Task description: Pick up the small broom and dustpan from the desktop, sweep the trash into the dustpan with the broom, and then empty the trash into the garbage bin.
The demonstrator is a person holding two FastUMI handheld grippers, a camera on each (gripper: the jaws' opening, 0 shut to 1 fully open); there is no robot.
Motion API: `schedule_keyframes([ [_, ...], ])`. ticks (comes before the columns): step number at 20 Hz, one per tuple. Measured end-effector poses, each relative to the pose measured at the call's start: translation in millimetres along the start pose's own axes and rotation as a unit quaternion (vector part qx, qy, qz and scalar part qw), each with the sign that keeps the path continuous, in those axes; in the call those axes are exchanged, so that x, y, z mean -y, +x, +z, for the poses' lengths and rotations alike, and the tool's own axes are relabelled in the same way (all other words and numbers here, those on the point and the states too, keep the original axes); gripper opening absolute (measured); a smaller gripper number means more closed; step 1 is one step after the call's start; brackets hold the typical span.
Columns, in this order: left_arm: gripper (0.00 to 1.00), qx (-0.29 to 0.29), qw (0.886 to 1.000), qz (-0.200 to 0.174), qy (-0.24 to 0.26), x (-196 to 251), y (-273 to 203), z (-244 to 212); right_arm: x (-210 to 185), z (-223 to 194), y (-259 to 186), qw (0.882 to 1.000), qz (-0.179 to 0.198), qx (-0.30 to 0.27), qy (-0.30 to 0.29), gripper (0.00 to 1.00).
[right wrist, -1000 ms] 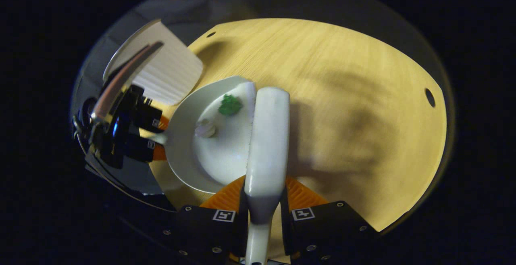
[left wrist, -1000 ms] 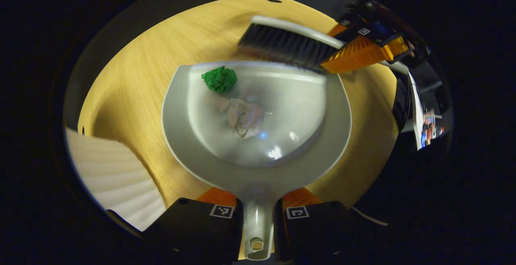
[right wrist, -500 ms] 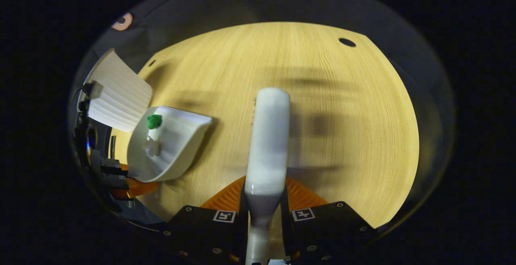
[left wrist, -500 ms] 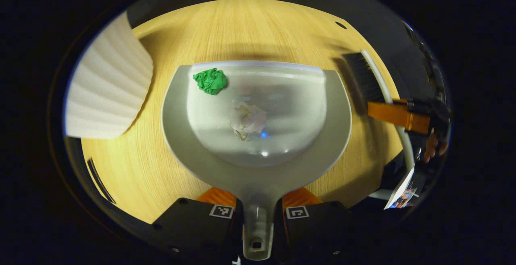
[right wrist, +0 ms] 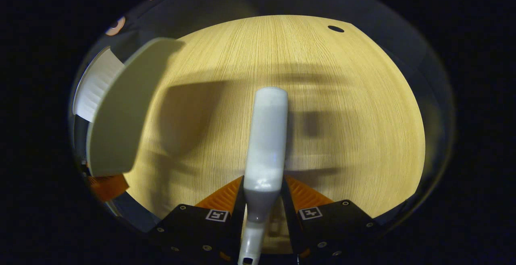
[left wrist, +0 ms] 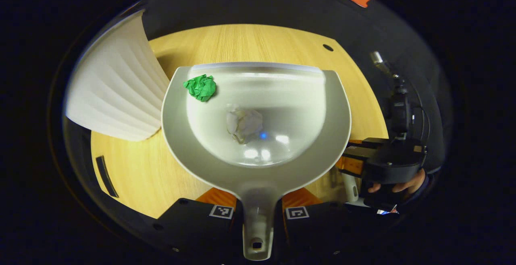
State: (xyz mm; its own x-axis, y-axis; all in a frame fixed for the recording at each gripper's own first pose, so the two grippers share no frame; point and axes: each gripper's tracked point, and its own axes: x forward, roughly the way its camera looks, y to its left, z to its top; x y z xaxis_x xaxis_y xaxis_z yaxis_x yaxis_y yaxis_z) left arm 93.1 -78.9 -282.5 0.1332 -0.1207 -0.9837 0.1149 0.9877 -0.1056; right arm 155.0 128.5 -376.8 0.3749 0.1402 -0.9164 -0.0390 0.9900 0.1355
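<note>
My left gripper (left wrist: 258, 198) is shut on the handle of the grey-white dustpan (left wrist: 334, 136), which is held up off the wooden table (left wrist: 258, 43). In the pan lie a green paper ball (left wrist: 199, 87) near its front lip and a white paper ball (left wrist: 244, 123) in the middle. The white ribbed garbage bin (left wrist: 117, 91) stands right beside the pan's left rim. My right gripper (right wrist: 264, 194) is shut on the handle of the white broom (right wrist: 267, 132), which points out over the table; its bristles are hidden beneath it. From the right gripper view the dustpan's underside (right wrist: 121, 111) is at the left.
At the right edge of the left gripper view a hand (left wrist: 397, 186) holds the right gripper (left wrist: 347, 165) low beside the pan. The bin (right wrist: 94, 83) sits behind the raised pan. The table (right wrist: 342, 95) has a small hole (right wrist: 335, 28) near its far edge.
The dustpan has risen off the table and swung toward the bin, with both paper balls still in it. The broom has drawn back, away from the pan's lip, to the right.
</note>
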Motion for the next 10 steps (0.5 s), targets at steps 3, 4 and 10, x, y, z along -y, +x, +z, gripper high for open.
schedule_keyframes([
  [3, 0.32, 0.031, 0.999, -0.014, 0.001, 11.0, -25.4, 13.3, 0.2, 3.3, -2.4, 1.000, 0.000, 0.009, 0.006, 0.52],
  [4, 0.32, 0.043, 0.999, -0.020, 0.003, 12.3, -31.4, 19.5, 0.6, 5.7, -3.4, 1.000, 0.000, 0.012, 0.005, 0.59],
  [10, 0.32, 0.120, 0.993, 0.009, 0.003, -32.2, -108.8, 78.6, -5.2, 10.5, -15.8, 0.999, 0.012, 0.043, 0.009, 0.86],
])
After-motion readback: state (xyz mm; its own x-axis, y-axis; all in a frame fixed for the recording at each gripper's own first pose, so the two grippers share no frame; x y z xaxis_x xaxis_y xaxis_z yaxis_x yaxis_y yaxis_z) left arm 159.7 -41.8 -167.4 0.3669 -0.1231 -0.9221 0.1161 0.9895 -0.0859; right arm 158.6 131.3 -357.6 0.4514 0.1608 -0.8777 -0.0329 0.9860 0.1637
